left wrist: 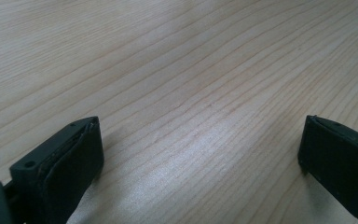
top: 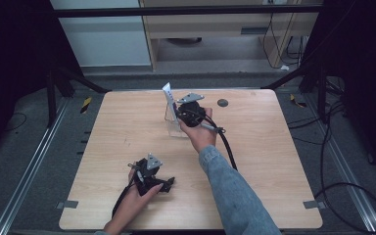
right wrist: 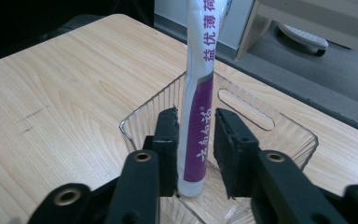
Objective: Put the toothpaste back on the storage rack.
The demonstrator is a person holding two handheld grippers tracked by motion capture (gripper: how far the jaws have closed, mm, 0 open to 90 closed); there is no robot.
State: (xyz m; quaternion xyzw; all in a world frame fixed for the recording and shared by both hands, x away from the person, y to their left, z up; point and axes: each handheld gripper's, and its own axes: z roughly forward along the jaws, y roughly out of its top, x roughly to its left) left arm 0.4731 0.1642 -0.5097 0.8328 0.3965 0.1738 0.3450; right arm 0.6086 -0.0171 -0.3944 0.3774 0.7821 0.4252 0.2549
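A white and purple toothpaste tube (right wrist: 196,93) stands upright, cap down, inside a clear plastic box (right wrist: 135,119) at the table's far middle. My right gripper (right wrist: 196,135) reaches into the box, and its pads close on the lower part of the tube. From above, the tube's white end (top: 167,92) sticks out of the box (top: 175,129), with the right gripper (top: 182,115) just beside it. My left gripper (top: 165,183) rests low near the table's front edge. Its jaws stand wide apart over bare wood in the left gripper view (left wrist: 200,140), with nothing between them.
A small dark round disc (top: 222,103) lies on the wooden table (top: 274,161) to the right of the box. The right gripper's black cable (top: 228,147) trails across the table toward the front. Dark frame posts and floor cables surround the table.
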